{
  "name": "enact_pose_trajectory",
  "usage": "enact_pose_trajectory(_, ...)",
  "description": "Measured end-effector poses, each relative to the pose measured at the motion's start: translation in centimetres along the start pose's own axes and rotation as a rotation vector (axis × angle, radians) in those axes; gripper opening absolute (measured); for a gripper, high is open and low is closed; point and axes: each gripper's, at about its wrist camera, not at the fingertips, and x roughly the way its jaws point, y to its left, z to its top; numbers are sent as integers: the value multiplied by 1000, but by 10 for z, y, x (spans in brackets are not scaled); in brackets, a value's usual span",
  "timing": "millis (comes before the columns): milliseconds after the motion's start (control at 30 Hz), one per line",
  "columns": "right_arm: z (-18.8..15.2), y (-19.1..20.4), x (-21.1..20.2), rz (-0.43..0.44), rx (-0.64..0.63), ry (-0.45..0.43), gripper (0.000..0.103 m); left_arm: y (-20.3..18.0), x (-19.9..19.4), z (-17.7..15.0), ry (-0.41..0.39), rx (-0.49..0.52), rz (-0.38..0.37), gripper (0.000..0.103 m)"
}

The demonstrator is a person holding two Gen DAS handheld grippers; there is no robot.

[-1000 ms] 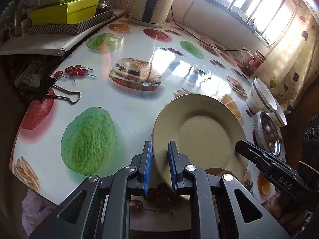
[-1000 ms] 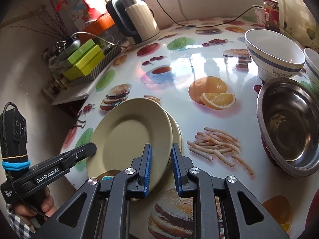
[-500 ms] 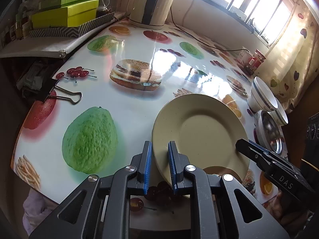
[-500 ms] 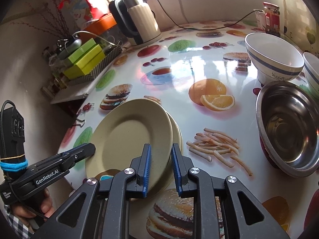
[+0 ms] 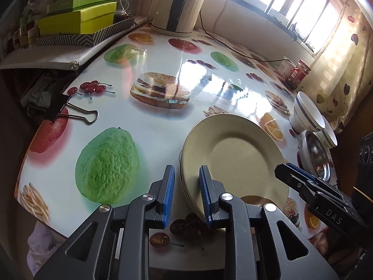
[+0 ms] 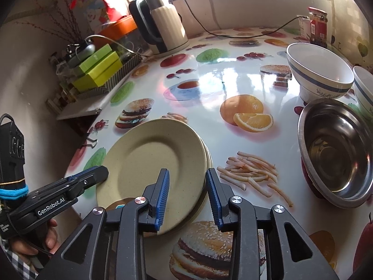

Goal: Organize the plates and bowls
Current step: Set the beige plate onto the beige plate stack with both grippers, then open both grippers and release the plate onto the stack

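Note:
A beige plate [image 5: 235, 158] lies stacked on another beige plate at the near edge of the fruit-print table; it also shows in the right wrist view [image 6: 151, 163]. My left gripper [image 5: 186, 193] is open, its jaws astride the stack's near-left rim. My right gripper [image 6: 187, 194] is open, its jaws astride the stack's near-right rim. A steel bowl [image 6: 335, 151] sits at the right, with two white blue-banded bowls [image 6: 319, 70] behind it.
A cream kettle [image 6: 163, 23] with its cord stands at the back. Green boxes [image 5: 79, 18] are stacked on a shelf at the left. A binder clip [image 5: 67, 112] lies at the table's left edge. Red jars [image 6: 317, 25] stand at the far right.
Both grippers have opened and let go of the top plate. It has settled flat onto the plate beneath.

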Motion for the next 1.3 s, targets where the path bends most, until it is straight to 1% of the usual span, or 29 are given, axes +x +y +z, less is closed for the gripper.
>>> enact_pose_trajectory(100,-1,2,-1,-1,2,0,33,0,1,0,3,1,-2,27)
enact_pose_trajectory(167,-1,1,0,-2,2,0,38,0,3,-1,6,1,-2,30)
enact_pose_trajectory(233,-1,1,0,-3,4,1,41,0,3,-1,3,5,2,34)
enact_pose_trajectory(367,-1,-3,2,-2,14,5,45,0,4,-2,3,6,3,37)
enact_pose_trajectory(500,-2,-6,3,-1,23,6,46,1,4,-2,3,1,-6,39)
enact_pose_trajectory(733,-3,-9,5,10,35,12,50,3,6,-2,5,2,-29,40)
enact_pose_trajectory(833,-4,-11,8,21,43,23,53,3,9,-2,22,-5,-58,40)
enact_pose_trajectory(1100,-5,-11,16,49,54,47,53,5,15,-1,37,-18,-87,40)
enact_pose_trajectory(1233,-6,-10,19,77,59,57,53,7,19,1,48,-33,-125,40)
enact_pose_trajectory(1300,-4,-9,20,85,60,58,53,6,20,2,48,-30,-131,40)
